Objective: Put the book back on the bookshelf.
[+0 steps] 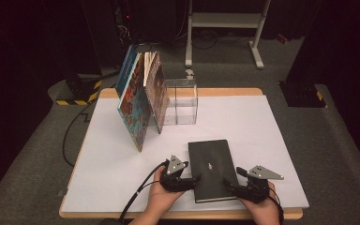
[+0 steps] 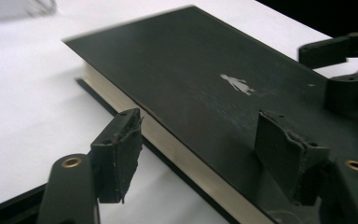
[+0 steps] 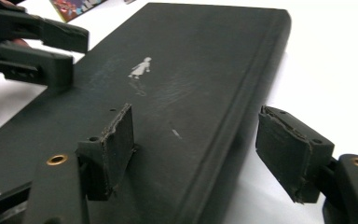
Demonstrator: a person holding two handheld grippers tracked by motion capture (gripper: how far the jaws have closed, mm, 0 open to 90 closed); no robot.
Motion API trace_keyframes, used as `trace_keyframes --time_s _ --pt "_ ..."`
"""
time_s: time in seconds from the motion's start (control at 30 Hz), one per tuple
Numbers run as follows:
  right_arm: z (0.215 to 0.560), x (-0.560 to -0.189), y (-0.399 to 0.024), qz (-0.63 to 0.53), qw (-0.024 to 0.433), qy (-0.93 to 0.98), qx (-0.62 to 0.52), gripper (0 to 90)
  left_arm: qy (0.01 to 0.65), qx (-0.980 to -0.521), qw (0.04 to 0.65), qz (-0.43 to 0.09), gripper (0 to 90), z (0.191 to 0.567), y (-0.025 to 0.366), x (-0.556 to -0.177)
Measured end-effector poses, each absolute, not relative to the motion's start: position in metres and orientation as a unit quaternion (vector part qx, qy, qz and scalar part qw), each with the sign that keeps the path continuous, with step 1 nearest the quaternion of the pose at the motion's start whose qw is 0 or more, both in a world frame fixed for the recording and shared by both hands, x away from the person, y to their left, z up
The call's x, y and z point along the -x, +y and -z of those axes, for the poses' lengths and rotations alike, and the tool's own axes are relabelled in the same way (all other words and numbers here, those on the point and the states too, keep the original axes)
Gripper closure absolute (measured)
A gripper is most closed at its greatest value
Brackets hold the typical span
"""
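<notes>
The black book [image 1: 212, 168] lay flat on the desk [image 1: 243, 122] while the left gripper [image 1: 193, 181] and right gripper [image 1: 228, 184] straddled its 2 edges, jaws apart.

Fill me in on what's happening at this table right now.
A person holds a gripper in each hand at the near end of a dark book that lies flat on the white table. The left gripper straddles the book's page edge and the right gripper its spine edge, both with fingers open and not pressing. Farther back, a few colourful books lean against a clear box.
</notes>
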State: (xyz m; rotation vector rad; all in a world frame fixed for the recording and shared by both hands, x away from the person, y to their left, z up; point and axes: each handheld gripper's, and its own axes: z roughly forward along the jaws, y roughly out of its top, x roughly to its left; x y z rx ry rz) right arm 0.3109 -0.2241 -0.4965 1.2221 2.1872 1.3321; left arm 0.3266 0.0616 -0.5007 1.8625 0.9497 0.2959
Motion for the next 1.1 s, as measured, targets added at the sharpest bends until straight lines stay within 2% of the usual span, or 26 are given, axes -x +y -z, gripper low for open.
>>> trace_keyframes --time_s 0.13,0.33,0.5,0.63,0.7,1.1 --pt "0.498 -0.312 -0.221 -0.466 0.147 0.759 -0.43 24.1 0.396 -0.763 0.499 -0.108 30.5 0.503 0.058 -0.328" --pt "0.501 -0.317 -0.225 -0.472 0.115 0.753 -0.444 22.6 0.398 -0.761 0.5 -0.111 26.6 0.504 0.056 -0.329" --pt "0.499 -0.317 -0.223 -0.466 0.116 0.755 -0.446 22.4 0.399 -0.76 0.5 -0.113 23.7 0.506 0.057 -0.331" --pt "0.499 -0.317 -0.223 -0.466 0.115 0.756 -0.446 22.3 0.404 -0.758 0.502 -0.101 22.8 0.506 0.057 -0.333" --pt "0.499 -0.318 -0.224 -0.465 0.114 0.756 -0.446 22.4 0.418 -0.751 0.506 -0.071 23.7 0.508 0.054 -0.337" --pt "0.495 -0.322 -0.214 -0.448 0.114 0.761 -0.456 22.6 0.402 -0.768 0.49 -0.087 24.4 0.501 0.06 -0.348"
